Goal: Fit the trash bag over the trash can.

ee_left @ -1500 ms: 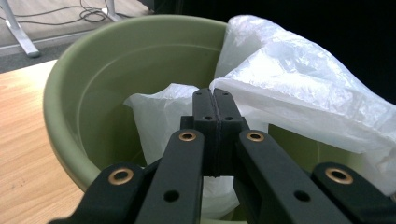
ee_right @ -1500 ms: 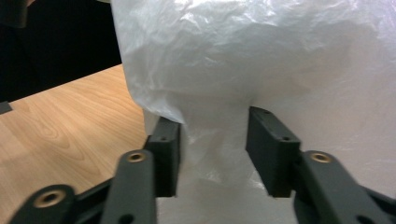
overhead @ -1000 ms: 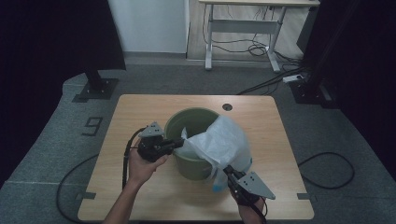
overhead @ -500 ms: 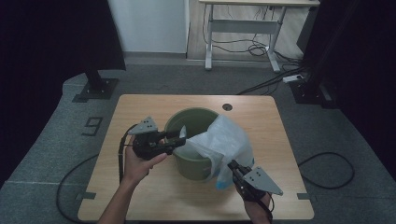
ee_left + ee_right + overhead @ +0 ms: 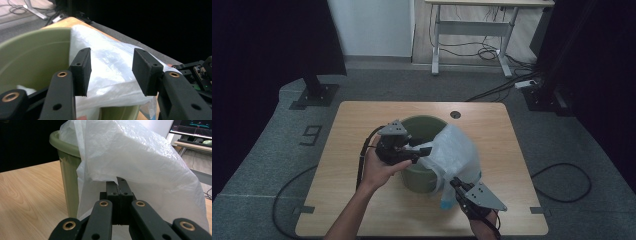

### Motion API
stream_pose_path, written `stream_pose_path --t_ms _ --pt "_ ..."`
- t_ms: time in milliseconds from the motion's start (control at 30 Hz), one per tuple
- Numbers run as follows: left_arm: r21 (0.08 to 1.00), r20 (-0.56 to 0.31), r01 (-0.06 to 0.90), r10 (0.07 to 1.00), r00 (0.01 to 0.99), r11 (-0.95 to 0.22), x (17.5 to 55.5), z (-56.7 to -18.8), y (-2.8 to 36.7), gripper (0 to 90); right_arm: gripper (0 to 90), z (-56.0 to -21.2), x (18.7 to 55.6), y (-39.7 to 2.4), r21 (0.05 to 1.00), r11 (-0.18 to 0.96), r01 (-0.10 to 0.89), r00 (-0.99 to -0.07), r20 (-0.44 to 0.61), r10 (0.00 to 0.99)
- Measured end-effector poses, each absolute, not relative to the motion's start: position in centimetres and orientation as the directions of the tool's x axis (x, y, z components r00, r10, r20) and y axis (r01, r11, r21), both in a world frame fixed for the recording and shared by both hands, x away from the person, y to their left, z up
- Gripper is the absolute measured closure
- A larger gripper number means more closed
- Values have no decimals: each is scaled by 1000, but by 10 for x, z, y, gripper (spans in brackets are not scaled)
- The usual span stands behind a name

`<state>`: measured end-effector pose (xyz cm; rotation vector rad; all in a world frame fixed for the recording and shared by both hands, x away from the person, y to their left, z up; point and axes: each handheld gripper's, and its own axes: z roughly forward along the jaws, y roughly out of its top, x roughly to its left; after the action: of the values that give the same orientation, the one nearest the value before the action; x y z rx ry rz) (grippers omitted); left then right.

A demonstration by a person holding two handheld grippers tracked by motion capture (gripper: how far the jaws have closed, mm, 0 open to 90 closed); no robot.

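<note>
On the wooden counter (image 5: 362, 125) we see a green bin (image 5: 422, 172) standing near the middle, with a white plastic bag (image 5: 457, 152) draped over its right rim and side. Our right gripper (image 5: 119, 185) has its fingers pinched tight on the bag's lower edge. Our left gripper (image 5: 111, 72) hovers at the rim, its fingers having just been opening, parted above the bag without pressing it.

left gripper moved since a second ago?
Yes. The left gripper has risen up-frame along the green bin's near-left rim toward the table's cable hole. Its jaws have just opened, off the white bag.
</note>
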<state>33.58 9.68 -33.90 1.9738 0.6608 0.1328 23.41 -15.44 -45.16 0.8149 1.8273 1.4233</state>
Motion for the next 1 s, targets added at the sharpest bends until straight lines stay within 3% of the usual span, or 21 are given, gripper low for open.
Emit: stream_pose_path --t_ms 133,300,433,533,1000 --pt "844 -195 403 497 845 -353 337 -343 89 449 889 -453 233 -154 974 216 70 -582 -136 802" --pt "830 -185 412 510 840 -376 336 -348 79 337 889 -454 233 -152 972 223 68 -586 -142 797" --pt "815 -179 416 507 843 -404 334 -354 71 335 889 -455 233 -150 973 220 68 -591 -139 795" --pt "801 -173 424 514 840 -422 334 -360 68 390 889 -455 233 -149 973 220 67 -592 -139 794" --pt "804 -206 455 538 817 -383 336 -365 69 811 888 -454 231 -152 976 208 66 -592 -130 795"
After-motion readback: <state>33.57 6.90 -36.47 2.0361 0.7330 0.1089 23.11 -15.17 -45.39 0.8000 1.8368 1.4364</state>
